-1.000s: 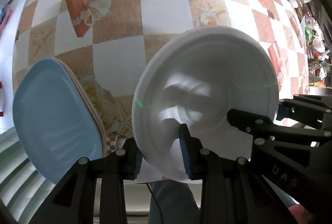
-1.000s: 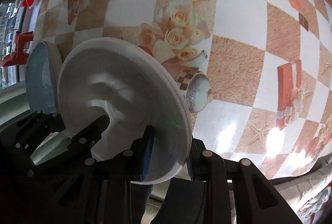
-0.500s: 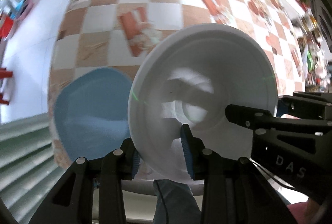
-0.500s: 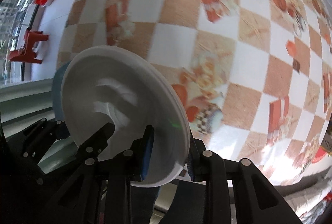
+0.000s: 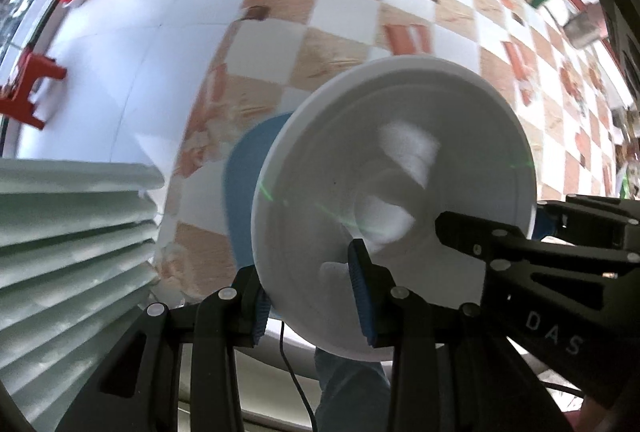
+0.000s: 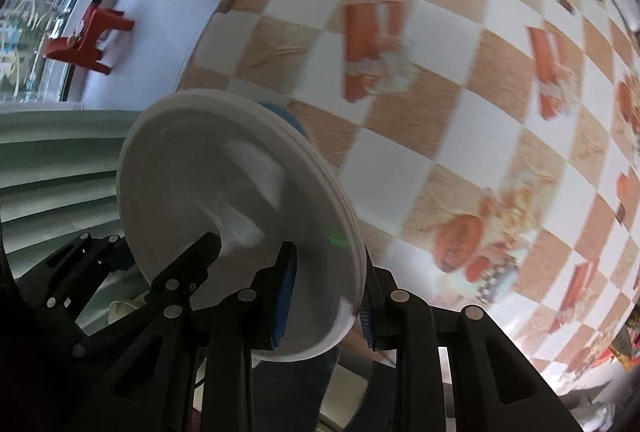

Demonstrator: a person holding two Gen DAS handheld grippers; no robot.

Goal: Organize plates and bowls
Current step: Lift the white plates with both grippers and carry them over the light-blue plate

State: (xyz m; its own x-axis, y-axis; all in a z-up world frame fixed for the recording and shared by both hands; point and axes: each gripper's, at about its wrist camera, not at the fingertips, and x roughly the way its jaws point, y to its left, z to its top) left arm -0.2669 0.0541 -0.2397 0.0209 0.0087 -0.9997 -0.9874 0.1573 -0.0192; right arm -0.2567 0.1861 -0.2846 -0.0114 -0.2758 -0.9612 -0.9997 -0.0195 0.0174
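A white round plate (image 5: 396,204) stands almost on edge in the air above the checkered tablecloth. My left gripper (image 5: 312,304) is shut on its lower rim. My right gripper (image 6: 324,296) is shut on the same white plate (image 6: 232,200) at its right rim, and shows as the black arm at the right of the left wrist view. A blue plate (image 5: 248,184) lies on the table behind the white one, mostly hidden; only a sliver of it (image 6: 280,112) shows in the right wrist view.
The checkered tablecloth (image 5: 360,16) with printed gifts and flowers covers the table. A pale green ribbed rack (image 5: 72,244) stands at the left, also in the right wrist view (image 6: 60,168). A red stool (image 5: 24,88) stands on the white floor. Clutter lines the far right edge.
Both grippers have swung the white plate to the left, toward the green rack and the table's left edge. The blue plate has slid behind the white one. Both grips are unchanged.
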